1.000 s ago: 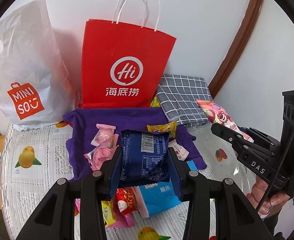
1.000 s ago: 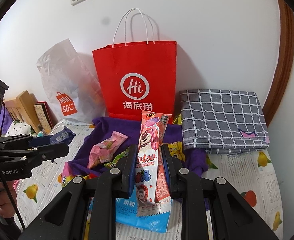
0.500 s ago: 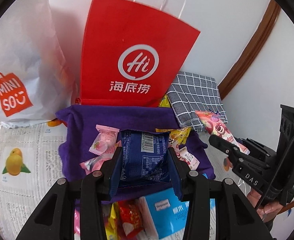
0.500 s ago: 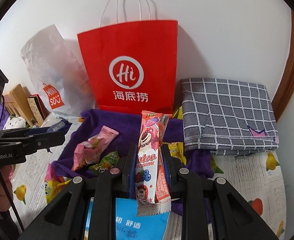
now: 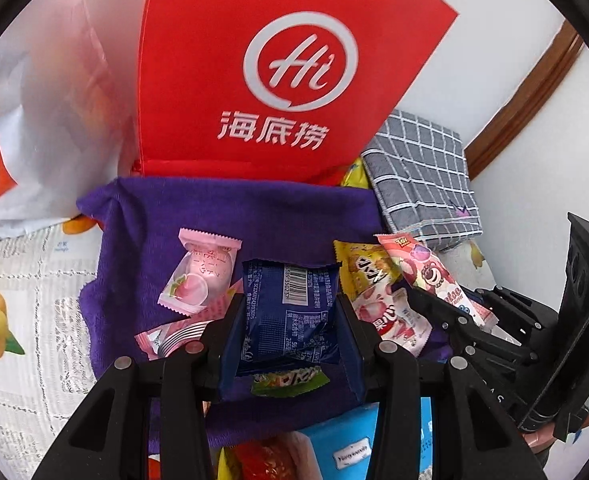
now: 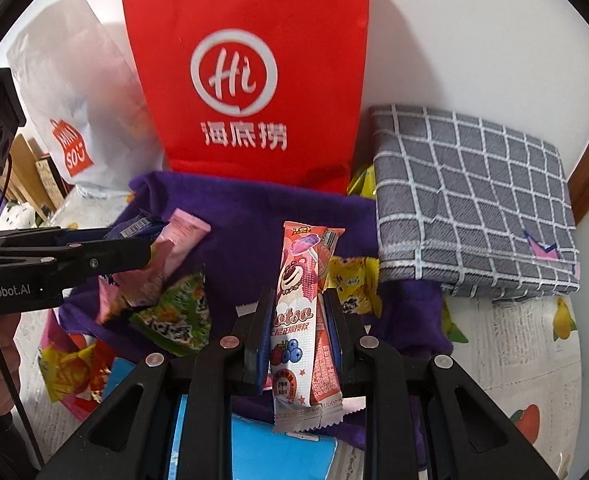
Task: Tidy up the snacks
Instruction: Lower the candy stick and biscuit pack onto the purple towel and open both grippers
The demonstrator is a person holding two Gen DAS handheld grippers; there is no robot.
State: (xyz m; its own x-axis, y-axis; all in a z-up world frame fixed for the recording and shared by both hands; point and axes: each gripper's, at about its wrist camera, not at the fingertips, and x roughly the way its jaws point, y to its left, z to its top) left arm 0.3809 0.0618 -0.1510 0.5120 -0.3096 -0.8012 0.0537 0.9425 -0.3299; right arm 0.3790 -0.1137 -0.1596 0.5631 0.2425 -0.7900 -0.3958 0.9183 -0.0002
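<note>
Left wrist view: the left gripper [image 5: 290, 320] pinched a dark blue barcoded snack packet [image 5: 290, 312] between its pads, held above the purple cloth [image 5: 230, 216] where a pink peach sweet [image 5: 198, 276], a yellow packet [image 5: 358, 268] and a green wrapper [image 5: 290, 380] lay. Red Haidilao paper bag [image 5: 270, 72] stood just behind the cloth, grey checked towel [image 5: 422, 176] to its right.

Right wrist view: the right gripper [image 6: 298, 332] clamped a pink Lotso bar wrapper [image 6: 298, 304] upright between its fingers, over the same cloth.

Judged step: both snacks in carriage toward a drop spot, likely the cloth pile or the red bag; which one, unclear. Next move called for lowering each packet clear of the loose sweets, then spreading the fingers without the two tools fouling one another.
</note>
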